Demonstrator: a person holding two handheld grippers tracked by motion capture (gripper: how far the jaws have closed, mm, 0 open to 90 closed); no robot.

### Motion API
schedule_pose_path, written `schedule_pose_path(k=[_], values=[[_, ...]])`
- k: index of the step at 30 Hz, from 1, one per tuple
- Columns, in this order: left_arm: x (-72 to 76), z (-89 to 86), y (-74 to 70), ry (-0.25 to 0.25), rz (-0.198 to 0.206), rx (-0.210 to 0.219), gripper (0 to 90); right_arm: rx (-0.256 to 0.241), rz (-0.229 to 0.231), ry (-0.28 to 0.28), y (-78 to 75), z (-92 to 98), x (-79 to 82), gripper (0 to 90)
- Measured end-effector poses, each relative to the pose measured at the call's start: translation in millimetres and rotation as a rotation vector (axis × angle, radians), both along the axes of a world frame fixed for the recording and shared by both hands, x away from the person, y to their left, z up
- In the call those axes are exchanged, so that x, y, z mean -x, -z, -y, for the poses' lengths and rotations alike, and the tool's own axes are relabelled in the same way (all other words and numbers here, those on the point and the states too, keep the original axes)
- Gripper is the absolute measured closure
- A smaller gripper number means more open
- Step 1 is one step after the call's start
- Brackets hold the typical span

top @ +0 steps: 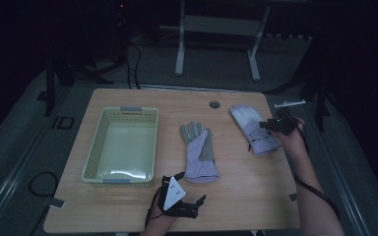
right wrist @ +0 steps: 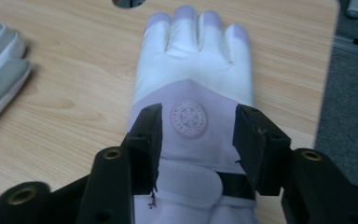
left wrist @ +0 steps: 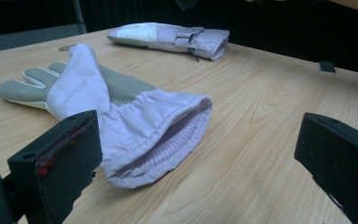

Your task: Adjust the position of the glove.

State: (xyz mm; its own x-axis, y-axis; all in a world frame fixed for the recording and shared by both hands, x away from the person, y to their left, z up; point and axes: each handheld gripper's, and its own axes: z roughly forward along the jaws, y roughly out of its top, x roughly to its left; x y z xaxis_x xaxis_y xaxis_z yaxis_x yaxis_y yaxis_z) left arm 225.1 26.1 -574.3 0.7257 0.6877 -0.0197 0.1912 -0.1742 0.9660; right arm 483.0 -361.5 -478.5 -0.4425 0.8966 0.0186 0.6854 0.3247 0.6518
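Observation:
Two lilac work gloves lie flat on the wooden table [top: 246,196]. One glove [top: 199,152] [left wrist: 121,107] rests mid-table, grey palm up, with its gathered cuff toward the near edge. My left gripper [top: 189,188] [left wrist: 196,133] stands wide open just short of that cuff, touching nothing. The other glove [top: 250,129] [right wrist: 196,70] [left wrist: 168,35] lies at the right, back side up, showing a round emblem [right wrist: 188,119]. My right gripper [top: 275,124] [right wrist: 198,126] hangs over that glove's wrist part, open, its jaws either side of the emblem.
A pale green slotted basket [top: 94,142] with nothing in it stands on the table's left half. A round cable hole [top: 214,104] sits near the far edge. A white frame [top: 216,29] stands on the floor beyond, and the right table edge [top: 288,147] is close to my right hand.

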Motion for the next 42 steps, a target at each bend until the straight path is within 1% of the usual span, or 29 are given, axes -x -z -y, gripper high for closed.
schedule_pose_path(k=[1,2,4,6,7,8,9,10,11,12,14,15,16,18,20,24,29,32,35,38,39,42], values=[[0.0,0.0,0.0,0.0,0.0,0.0,1.0,0.002,-0.007,0.001,2.1,-1.4,-1.9,51.3],[0.1,0.1,0.0,0.001,0.0,0.002,1.0,-0.008,-0.018,-0.004,4.3,-2.4,-3.8,51.1],[0.1,0.0,0.0,0.001,0.0,0.001,1.0,0.008,-0.023,-0.011,7.9,-5.1,-7.6,51.1],[0.1,0.1,0.0,0.001,0.0,0.001,1.0,0.005,-0.026,-0.023,11.5,-6.1,-12.6,51.0],[0.1,0.1,0.0,0.001,0.0,0.001,1.0,0.012,-0.028,-0.023,13.6,-6.5,-15.4,51.0],[0.1,0.0,0.0,0.002,0.0,0.001,1.0,0.004,-0.042,-0.022,15.6,-6.5,-18.2,50.9],[0.1,0.1,0.0,0.002,0.0,0.001,1.0,-0.002,-0.046,-0.025,18.1,-6.3,-21.4,50.9],[0.1,0.1,0.0,0.002,0.0,0.001,1.0,0.005,-0.045,-0.026,19.4,-6.3,-22.9,51.0],[0.2,0.1,0.1,0.002,0.001,0.002,1.0,-0.001,-0.052,-0.028,21.3,-5.9,-25.1,50.7],[0.1,0.1,0.0,0.003,0.001,0.001,1.0,-0.018,-0.06,-0.029,23.1,-5.8,-26.5,50.6],[0.2,0.2,0.0,0.003,0.001,0.001,1.0,-0.019,-0.065,-0.028,24.7,-6.1,-27.8,50.5],[0.1,0.2,0.0,0.003,0.001,0.001,1.0,-0.006,-0.071,-0.032,26.9,-7.0,-29.1,50.1],[0.1,0.2,0.0,0.002,0.001,0.001,1.0,0.017,-0.102,-0.037,34.2,-9.1,-32.1,49.1],[0.2,0.2,0.0,0.002,0.001,0.0,1.0,0.068,-0.127,-0.045,43.5,-11.3,-34.8,47.8],[0.4,0.4,0.0,0.002,0.003,-0.001,1.0,0.05,-0.143,-0.044,48.2,-10.9,-36.5,49.6],[0.5,0.3,0.0,0.004,0.003,-0.001,1.0,0.038,-0.169,-0.053,47.9,-10.2,-38.8,54.3],[0.7,0.5,0.0,0.005,0.003,-0.001,1.0,0.03,-0.181,-0.057,47.4,-11.6,-39.1,61.9],[0.6,0.5,0.0,0.004,0.003,-0.002,1.0,0.019,-0.189,-0.028,46.6,-12.7,-37.8,66.6],[0.4,0.4,0.0,0.003,0.002,-0.001,1.0,-0.008,-0.187,0.004,43.5,-11.5,-34.9,75.0],[0.4,0.5,0.0,0.003,0.002,-0.001,1.0,-0.025,-0.189,0.034,37.8,-11.6,-30.8,78.2],[0.4,0.4,0.0,0.003,0.002,-0.001,1.0,-0.026,-0.189,0.032,36.1,-11.5,-29.6,78.4],[0.3,0.4,0.0,0.002,0.001,-0.001,1.0,-0.044,-0.177,0.069,28.6,-10.2,-22.3,78.6]])
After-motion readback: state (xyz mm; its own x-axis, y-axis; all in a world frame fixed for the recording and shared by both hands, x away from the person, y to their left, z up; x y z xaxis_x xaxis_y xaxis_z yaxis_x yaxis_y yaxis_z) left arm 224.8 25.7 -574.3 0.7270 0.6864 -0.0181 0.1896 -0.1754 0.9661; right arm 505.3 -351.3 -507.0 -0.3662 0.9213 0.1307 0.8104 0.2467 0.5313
